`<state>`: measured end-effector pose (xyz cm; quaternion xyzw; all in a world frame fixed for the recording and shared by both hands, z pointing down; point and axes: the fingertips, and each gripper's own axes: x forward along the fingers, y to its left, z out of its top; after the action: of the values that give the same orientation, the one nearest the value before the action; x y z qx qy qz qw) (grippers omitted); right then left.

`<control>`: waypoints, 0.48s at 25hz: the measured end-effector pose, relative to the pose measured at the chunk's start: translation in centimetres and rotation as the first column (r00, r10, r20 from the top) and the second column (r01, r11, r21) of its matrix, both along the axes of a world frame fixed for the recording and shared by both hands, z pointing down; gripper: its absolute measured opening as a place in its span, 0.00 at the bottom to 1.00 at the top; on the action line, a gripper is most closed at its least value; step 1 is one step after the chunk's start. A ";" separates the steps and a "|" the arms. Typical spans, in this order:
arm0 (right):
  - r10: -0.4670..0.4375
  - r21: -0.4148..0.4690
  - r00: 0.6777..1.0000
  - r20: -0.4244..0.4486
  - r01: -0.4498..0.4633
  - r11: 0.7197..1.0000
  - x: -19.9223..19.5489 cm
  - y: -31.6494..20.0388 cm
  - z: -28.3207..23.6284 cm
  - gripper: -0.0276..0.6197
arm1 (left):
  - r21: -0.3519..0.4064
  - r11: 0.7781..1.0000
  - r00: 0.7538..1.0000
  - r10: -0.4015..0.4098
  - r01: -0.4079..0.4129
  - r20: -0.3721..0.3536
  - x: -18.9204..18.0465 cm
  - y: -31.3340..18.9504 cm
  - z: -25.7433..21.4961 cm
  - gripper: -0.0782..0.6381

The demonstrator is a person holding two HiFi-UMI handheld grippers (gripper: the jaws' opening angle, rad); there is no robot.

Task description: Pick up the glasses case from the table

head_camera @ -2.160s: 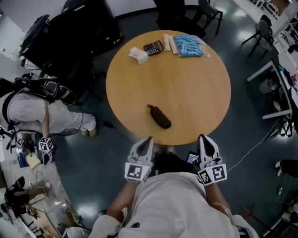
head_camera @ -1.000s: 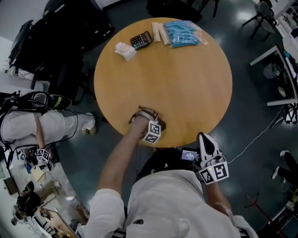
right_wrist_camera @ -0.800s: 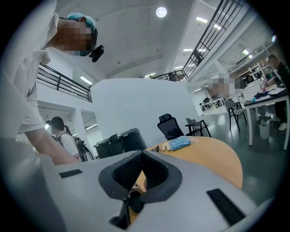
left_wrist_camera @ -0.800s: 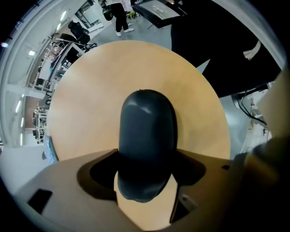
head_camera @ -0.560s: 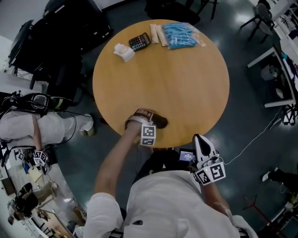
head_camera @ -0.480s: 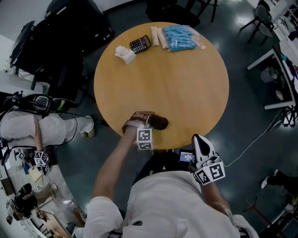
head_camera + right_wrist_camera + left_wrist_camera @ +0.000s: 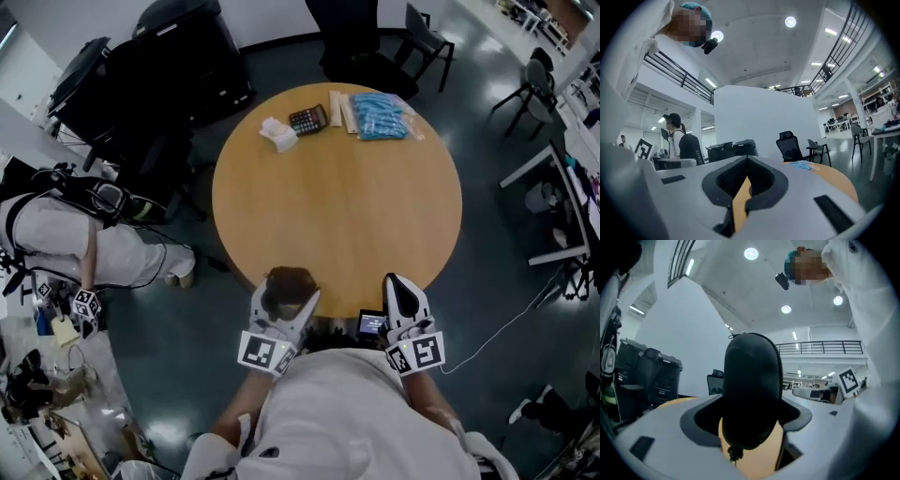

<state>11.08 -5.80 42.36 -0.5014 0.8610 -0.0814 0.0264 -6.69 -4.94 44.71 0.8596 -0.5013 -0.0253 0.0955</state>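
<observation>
The glasses case point(image 7: 289, 283) is dark and oblong. It hangs off the round wooden table point(image 7: 356, 197), just over its near edge, with my left gripper point(image 7: 286, 306) shut on it. The jaws have just been closing on the case, which stands between them. In the left gripper view the case point(image 7: 752, 390) stands upright between the grey jaws and hides most of what lies ahead. My right gripper point(image 7: 403, 292) hovers at the near edge to the right. Its jaws point(image 7: 746, 174) stand together with nothing in them.
At the table's far side lie a calculator point(image 7: 307, 120), a crumpled white tissue point(image 7: 278, 134), pale sticks point(image 7: 341, 94) and a blue packet point(image 7: 382, 91). A small lit screen point(image 7: 371, 324) sits between my grippers. A person in white point(image 7: 56, 234) crouches at left. Chairs stand beyond the table.
My left gripper, which was down on the case on the table, has lifted it and drawn back to the near edge, rolling over as it rose. The right gripper has risen slightly.
</observation>
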 end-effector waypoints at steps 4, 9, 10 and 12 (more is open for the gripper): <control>-0.002 -0.008 1.000 -0.031 0.002 1.000 -1.4 0.4 0.6 0.07 | 0.007 1.000 1.000 -0.018 0.018 0.002 0.9 1.8 0.0 0.59; -0.040 -0.014 0.998 -0.053 0.039 0.999 -3.0 0.8 0.8 0.07 | 0.000 0.999 0.999 0.044 -0.044 -0.014 1.1 2.6 -0.3 0.59; -0.051 -0.013 0.997 -0.057 0.050 0.999 -3.4 0.9 0.9 0.07 | -0.002 0.999 0.999 0.039 -0.039 -0.017 1.0 2.7 -0.2 0.59; -0.059 -0.012 0.996 -0.066 0.059 0.998 -3.7 1.0 0.9 0.06 | -0.004 0.999 0.999 0.035 -0.035 -0.022 0.9 2.9 0.0 0.59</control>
<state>7.38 -4.78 43.28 -0.4783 0.8754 -0.0697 -0.0068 -5.78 -1.99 44.70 0.8678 -0.4850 -0.0319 0.1030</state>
